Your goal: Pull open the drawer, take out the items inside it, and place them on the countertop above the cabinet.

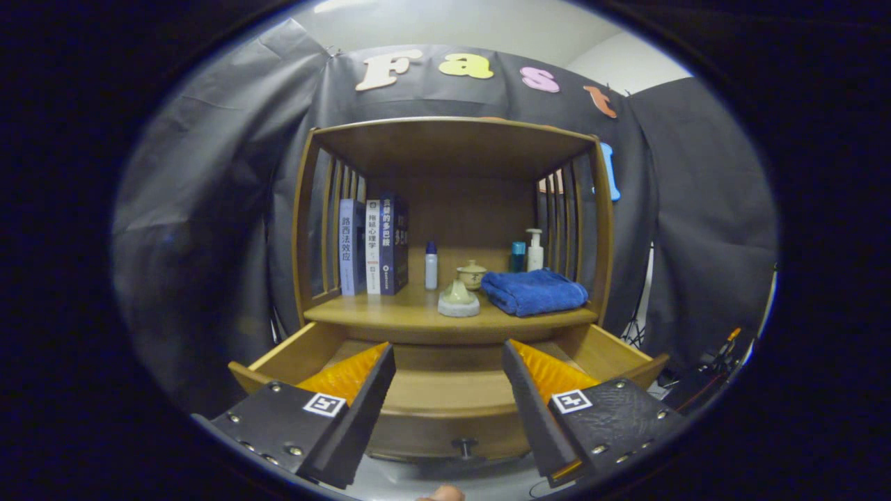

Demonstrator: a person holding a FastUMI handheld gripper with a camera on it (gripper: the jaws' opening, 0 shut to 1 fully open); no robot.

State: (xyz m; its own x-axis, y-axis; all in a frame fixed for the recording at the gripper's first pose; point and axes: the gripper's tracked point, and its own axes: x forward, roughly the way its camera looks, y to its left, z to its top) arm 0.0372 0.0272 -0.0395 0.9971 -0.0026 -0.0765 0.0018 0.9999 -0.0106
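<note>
with drawer (445, 390) out, tool (449, 390) agape

My fingers spread wide over a honey-brown wooden drawer (449, 390) with a dark knob (463, 443). The cabinet (452, 149) above shares that warm wood tone. On its countertop lie a bright blue folded towel (532, 291), a pale green-grey lidded pot (458, 299), navy, white and pale blue books (372, 245), and a white bottle (431, 265) with a blue cap.
</note>
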